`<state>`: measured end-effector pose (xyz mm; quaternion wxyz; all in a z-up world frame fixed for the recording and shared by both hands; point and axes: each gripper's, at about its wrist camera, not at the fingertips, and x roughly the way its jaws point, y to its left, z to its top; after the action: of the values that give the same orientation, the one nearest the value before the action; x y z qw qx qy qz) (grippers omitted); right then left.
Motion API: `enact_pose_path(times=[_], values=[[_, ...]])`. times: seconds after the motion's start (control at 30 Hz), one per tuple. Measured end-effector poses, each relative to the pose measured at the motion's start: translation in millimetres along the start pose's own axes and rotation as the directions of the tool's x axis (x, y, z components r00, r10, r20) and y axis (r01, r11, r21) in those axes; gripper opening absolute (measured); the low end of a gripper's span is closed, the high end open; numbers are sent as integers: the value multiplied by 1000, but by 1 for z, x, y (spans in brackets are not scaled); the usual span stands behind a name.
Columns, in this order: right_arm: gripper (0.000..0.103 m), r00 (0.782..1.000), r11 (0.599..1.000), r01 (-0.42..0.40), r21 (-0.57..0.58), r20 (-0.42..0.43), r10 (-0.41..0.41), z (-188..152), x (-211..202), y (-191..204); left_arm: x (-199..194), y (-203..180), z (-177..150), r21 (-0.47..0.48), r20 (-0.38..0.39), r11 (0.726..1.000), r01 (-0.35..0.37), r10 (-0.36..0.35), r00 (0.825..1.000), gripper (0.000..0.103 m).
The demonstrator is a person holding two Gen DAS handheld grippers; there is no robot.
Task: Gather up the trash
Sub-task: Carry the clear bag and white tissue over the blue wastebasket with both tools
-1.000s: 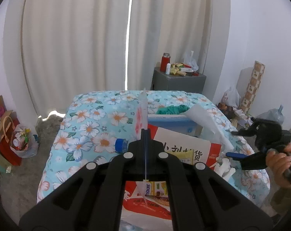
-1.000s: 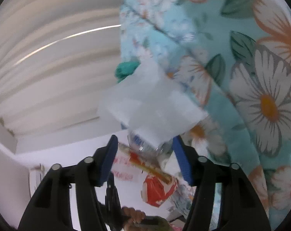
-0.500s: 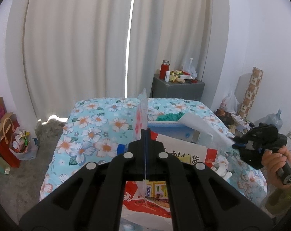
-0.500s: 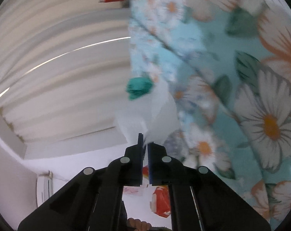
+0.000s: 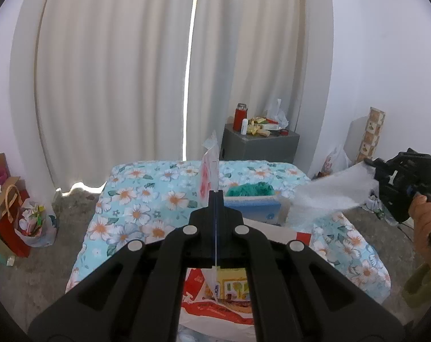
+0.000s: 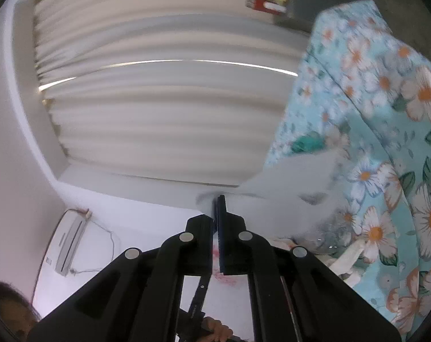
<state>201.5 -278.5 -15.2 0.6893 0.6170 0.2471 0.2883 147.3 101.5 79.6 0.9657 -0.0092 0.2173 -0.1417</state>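
**Right gripper lifts white sheet off the bed**

Since a second ago the right gripper (image 5: 370,163) has closed on the white sheet (image 5: 332,193) and risen, so the sheet, which lay by the blue box (image 5: 253,209), now stretches up and to the right from the bed (image 5: 141,196) toward the wall. Its jaws stood apart around the sheet then; they are now pinched together on its upper edge, as the right wrist view shows, with the sheet (image 6: 295,182) fanning out from the right gripper (image 6: 219,199) against the floral bedspread (image 6: 386,171). A hand (image 5: 426,219) grips the handle at the right edge of the left wrist view

The left gripper (image 5: 215,196) is clamped on the thin edge of a plastic bag (image 5: 209,171), which stands upright above the jaws, and has barely shifted. Below it hangs the red, white and yellow printed part of the bag (image 5: 215,299), open toward the camera

On the bed, the blue box holds a green cloth (image 5: 251,189). Behind the bed a grey cabinet (image 5: 261,145) carries a red flask (image 5: 240,116) and small clutter. Closed curtains (image 5: 115,71) fill the back wall. Paper bags (image 5: 13,213) sit on the floor at the left
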Motion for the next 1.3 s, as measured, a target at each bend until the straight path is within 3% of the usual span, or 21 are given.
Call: enact_pose_path(times=[0.37, 0.6, 0.87, 1.1, 1.23, 1.3], values=[[3, 997, 997, -28, -75, 63, 33, -14, -53, 21, -20, -19, 18, 19, 63, 998, 52, -53, 997, 0], [3, 994, 996, -26, -82, 108, 35, -22, -78, 22, -25, -39, 28, 44, 91, 992, 121, -124, 988, 0], [3, 980, 995, -55, -83, 186, 70, -22, -112, 20, -17, -74, 35, 99, 65, 974, 202, -209, 976, 0], [3, 962, 994, -68, -86, 258, 88, -17, -154, 17, -4, -119, 39, 132, 43, 946, 296, -304, 952, 0], [3, 948, 994, -67, -88, 303, 91, -14, -178, 12, 6, -149, 43, 139, 14, 917, 374, -379, 925, 0], [3, 940, 994, -61, -85, 329, 86, -12, -193, 10, 15, -170, 44, 134, -12, 893, 430, -432, 902, 0]])
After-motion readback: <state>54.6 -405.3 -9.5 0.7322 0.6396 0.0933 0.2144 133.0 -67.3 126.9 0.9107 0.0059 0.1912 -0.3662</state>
